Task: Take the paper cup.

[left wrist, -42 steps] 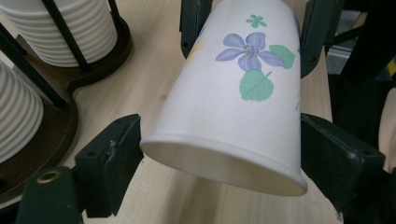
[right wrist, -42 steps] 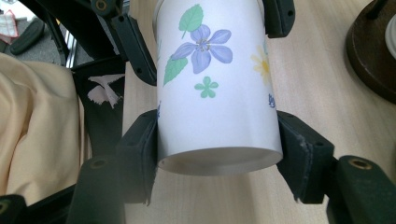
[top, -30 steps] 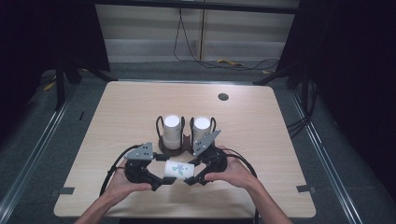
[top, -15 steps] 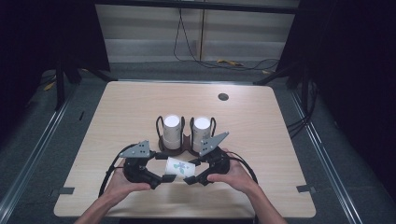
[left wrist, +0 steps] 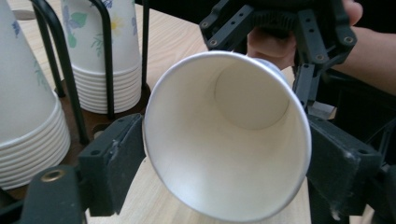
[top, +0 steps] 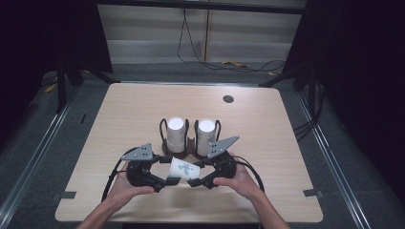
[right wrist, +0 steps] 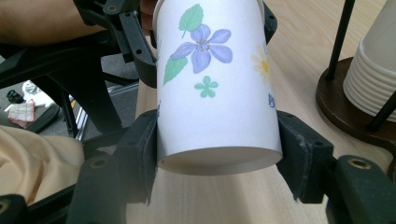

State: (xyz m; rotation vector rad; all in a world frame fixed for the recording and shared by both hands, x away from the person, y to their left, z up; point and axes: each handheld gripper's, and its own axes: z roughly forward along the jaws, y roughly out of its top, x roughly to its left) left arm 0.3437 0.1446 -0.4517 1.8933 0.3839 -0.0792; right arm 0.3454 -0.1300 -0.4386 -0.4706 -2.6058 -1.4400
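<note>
Bright from above on the pale table [top: 143, 114], dark all round it. Soft and slightly grainy in the high view. Sharp up close on the paper cup [right wrist: 215, 84] (gentle sheen inside its mouth), blurred toward the background, faint shadows beneath.

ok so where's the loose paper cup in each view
High view: paper cup lies low centre, held sideways between both grippers.
Left gripper view: centre, open mouth facing the camera, between the jaws.
Right gripper view: centre, flowered side and base.
Shared landmark: the cup stacks in the black rack.
</note>
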